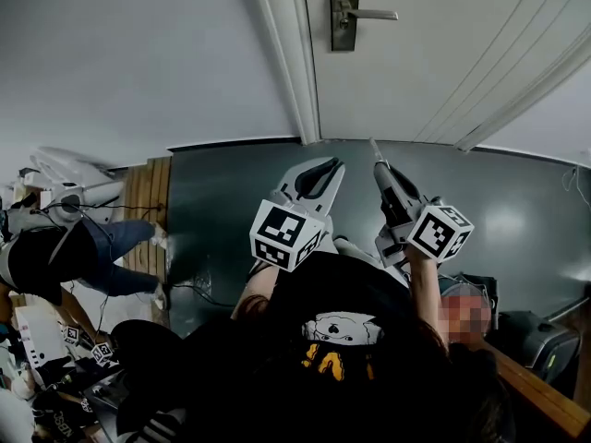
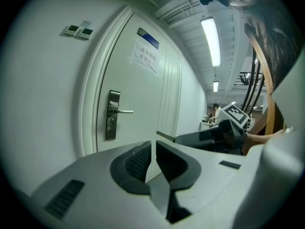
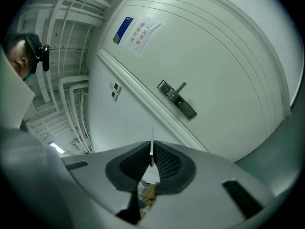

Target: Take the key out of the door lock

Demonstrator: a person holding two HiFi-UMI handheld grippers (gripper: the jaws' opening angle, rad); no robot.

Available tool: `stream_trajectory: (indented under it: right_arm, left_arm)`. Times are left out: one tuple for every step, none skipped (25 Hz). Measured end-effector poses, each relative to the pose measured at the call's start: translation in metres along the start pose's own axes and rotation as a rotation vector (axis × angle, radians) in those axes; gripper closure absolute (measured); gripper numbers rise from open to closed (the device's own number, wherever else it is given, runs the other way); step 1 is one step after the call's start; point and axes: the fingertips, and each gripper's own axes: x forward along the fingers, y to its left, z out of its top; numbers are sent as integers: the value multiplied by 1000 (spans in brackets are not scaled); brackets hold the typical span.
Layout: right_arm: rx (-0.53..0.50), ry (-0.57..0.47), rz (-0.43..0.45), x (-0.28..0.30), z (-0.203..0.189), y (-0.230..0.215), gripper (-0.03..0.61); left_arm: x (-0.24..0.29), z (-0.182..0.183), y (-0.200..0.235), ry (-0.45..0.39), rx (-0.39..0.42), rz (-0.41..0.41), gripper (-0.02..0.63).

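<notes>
Head view: The lock plate is seen on the white door, with its handle pointing away to the right. Both grippers are held well below the lock plate, over the dark floor. The left gripper is placed below and slightly left of the lock plate, and the right gripper below and slightly right of it. A thin sliver is seen protruding from the right gripper's tip. It is too small here to be identified. A marker cube is carried on each gripper.

Left gripper view: The left gripper's jaws are seen brought together at the tips, with nothing between the pads. The lock plate is shown upright, up and to the left of the jaws and well apart from them. Its keyhole is too small to be judged. A paper notice and a blue sign, neither visible from the head, are recorded high above the lock plate. A ceiling light is noted far to its right.

Right gripper view: What the other views leave unclear is settled here. The key is seen edge-on, clamped between the right gripper's pads, with its blade standing proud of them. It is thus located clear of the lock plate, which lies above and to the right of the jaws, well apart. Ceiling pipes are noted far to the left of the lock plate.
</notes>
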Motion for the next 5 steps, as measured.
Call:
stream_trajectory:
  right_arm:
    - [-5, 0, -2, 0, 0, 0, 558]
    - [-11, 0, -4, 0, 0, 1, 558]
    - [-16, 0, -6, 0, 0, 1, 558]
    - [-21, 1, -9, 0, 0, 1, 558]
    - [-27, 1, -11, 0, 0, 1, 558]
  left_arm:
    - [0, 0, 0, 1, 1, -2, 578]
    - [0, 0, -1, 2, 1, -3, 578]
    - [-1, -1, -1, 3, 2, -5, 578]
    - [-1, -1, -2, 4, 3, -7, 578]
    - [-1, -1, -2, 5, 3, -9, 578]
